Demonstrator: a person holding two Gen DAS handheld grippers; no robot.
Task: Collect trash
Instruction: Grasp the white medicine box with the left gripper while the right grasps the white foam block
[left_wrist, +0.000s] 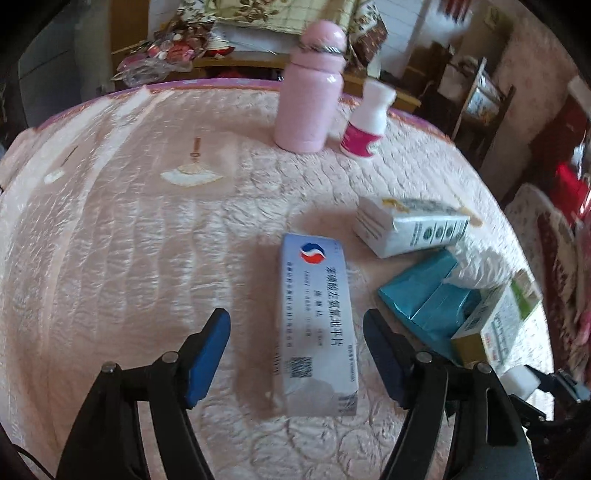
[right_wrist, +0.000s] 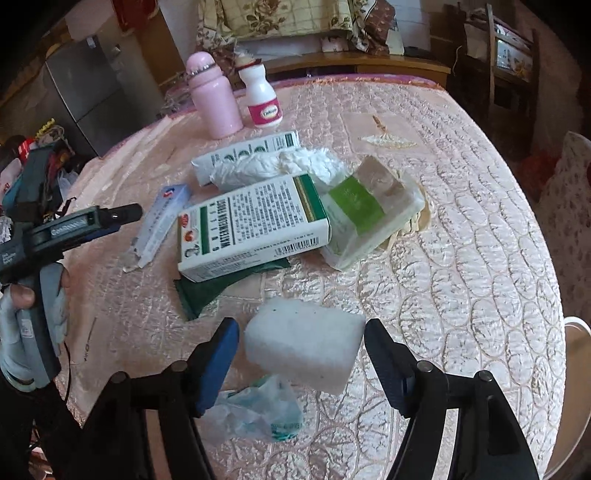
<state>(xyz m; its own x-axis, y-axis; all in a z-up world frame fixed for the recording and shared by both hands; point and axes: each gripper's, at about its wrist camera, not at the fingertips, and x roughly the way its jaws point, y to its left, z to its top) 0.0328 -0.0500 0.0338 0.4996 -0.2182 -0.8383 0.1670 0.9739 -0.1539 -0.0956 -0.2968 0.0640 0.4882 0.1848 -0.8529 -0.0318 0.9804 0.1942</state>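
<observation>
Our left gripper (left_wrist: 297, 354) stands wide, straddling the blue-white carton (left_wrist: 316, 325) at six o'clock; we should lower squarely, then close. Our right gripper (right_wrist: 302, 363) brackets the white foam block (right_wrist: 304, 341), pads apart.

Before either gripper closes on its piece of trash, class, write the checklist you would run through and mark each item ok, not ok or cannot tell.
1. Left gripper open: ok.
2. Flat box between its fingers: ok.
3. Right gripper open: ok.
4. Foam block between its fingers: ok.
5. Plastic wrapper clear of the right grip: cannot tell.
6. Trash bin in view: not ok.
</observation>
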